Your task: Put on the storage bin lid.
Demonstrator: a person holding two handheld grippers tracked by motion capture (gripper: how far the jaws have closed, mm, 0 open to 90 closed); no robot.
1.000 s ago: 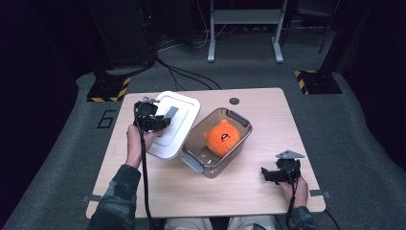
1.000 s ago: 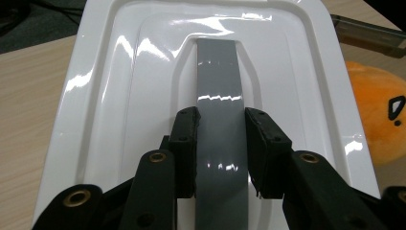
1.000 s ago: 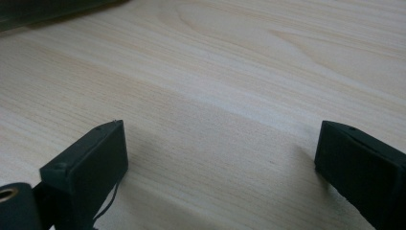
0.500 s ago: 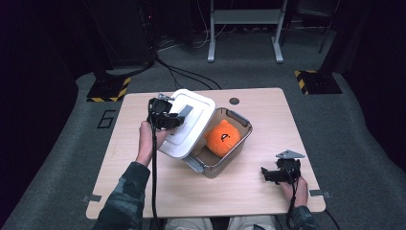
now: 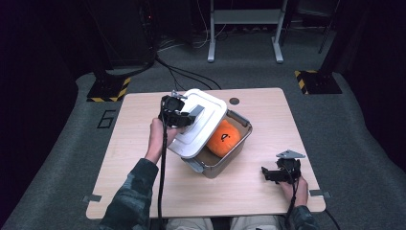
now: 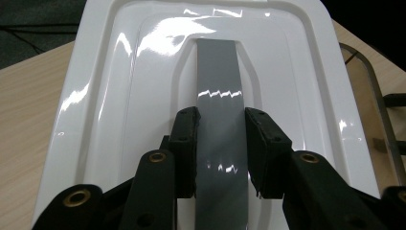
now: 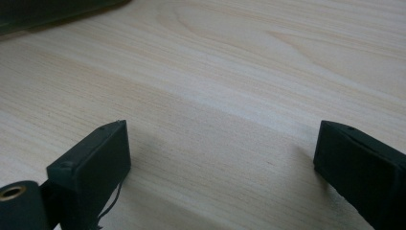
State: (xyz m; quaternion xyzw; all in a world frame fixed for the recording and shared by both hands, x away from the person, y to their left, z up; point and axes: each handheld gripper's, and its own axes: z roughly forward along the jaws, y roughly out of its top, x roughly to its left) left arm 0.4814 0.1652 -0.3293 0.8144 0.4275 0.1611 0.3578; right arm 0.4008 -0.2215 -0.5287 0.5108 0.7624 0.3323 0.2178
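Observation:
My left gripper (image 5: 190, 118) is shut on the grey handle (image 6: 218, 72) of a white lid (image 5: 203, 120), its jaws pressing on both sides of the handle. The lid (image 6: 297, 72) hangs tilted over the left part of a clear grey-rimmed container (image 5: 242, 128), whose rim (image 6: 378, 100) shows at the right of the left gripper view. An orange ball with a black mark (image 5: 224, 139) lies inside, half hidden under the lid. My right gripper (image 5: 268, 175) rests near the table's front right corner, open, jaws wide apart over bare wood (image 7: 220, 153).
The wooden table (image 5: 139, 177) has a small dark round hole (image 5: 234, 101) at the back. Stand feet with yellow-black stripes (image 5: 109, 89) and cables (image 5: 182, 72) lie on the grey floor beyond the table.
My left gripper has carried the lid to the right, from beside the container to above its left half. The right gripper has stayed where it was.

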